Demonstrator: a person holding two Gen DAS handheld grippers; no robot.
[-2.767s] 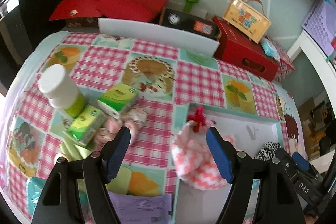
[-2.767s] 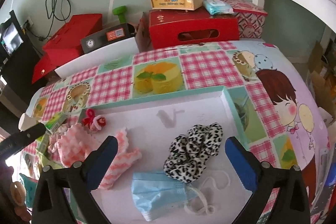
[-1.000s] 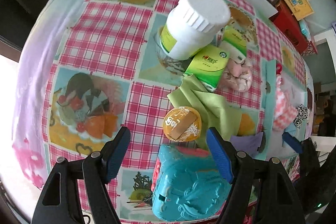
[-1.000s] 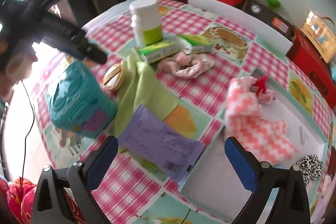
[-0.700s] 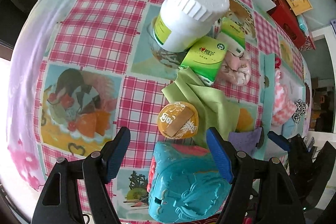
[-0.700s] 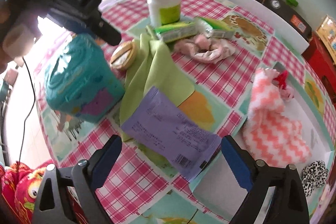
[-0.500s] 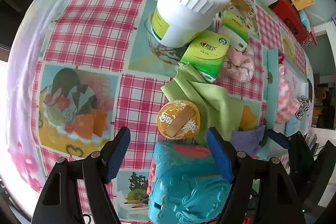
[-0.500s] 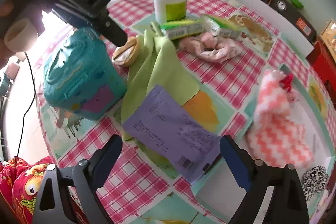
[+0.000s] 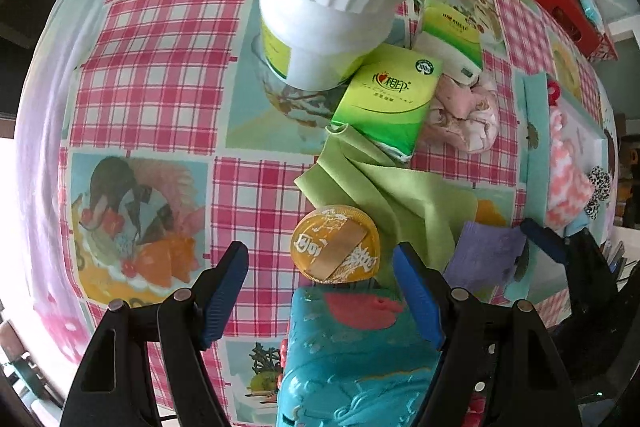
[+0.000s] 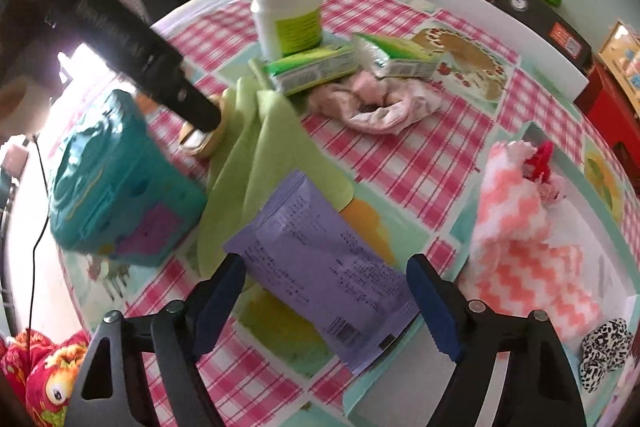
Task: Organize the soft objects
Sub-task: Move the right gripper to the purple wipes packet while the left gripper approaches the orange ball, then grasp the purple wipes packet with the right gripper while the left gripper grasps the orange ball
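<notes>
A checked pink tablecloth (image 10: 420, 163) printed with cakes covers the table, with red boxes blurred behind it. Taking the green cloth (image 10: 260, 147) as landmark: left of it stands a teal toy case (image 10: 116, 187), its lower edge cut off in the left wrist view. The left gripper (image 9: 320, 283) hangs above the case and a round orange-lidded cup (image 9: 335, 243) touching the cloth's edge, jaws apart, nothing between them. A purple packet (image 10: 320, 267) overlaps the cloth's near corner; the right gripper (image 10: 326, 291) straddles it, jaws having just been narrowing, pads not touching it. Beyond the cloth lies a pink scrunchie (image 10: 376, 103). Right of it, a pink zigzag towel (image 10: 516, 227) lies in the white tray (image 10: 576, 215), and a leopard scrunchie (image 10: 604, 351) is partly hidden.
</notes>
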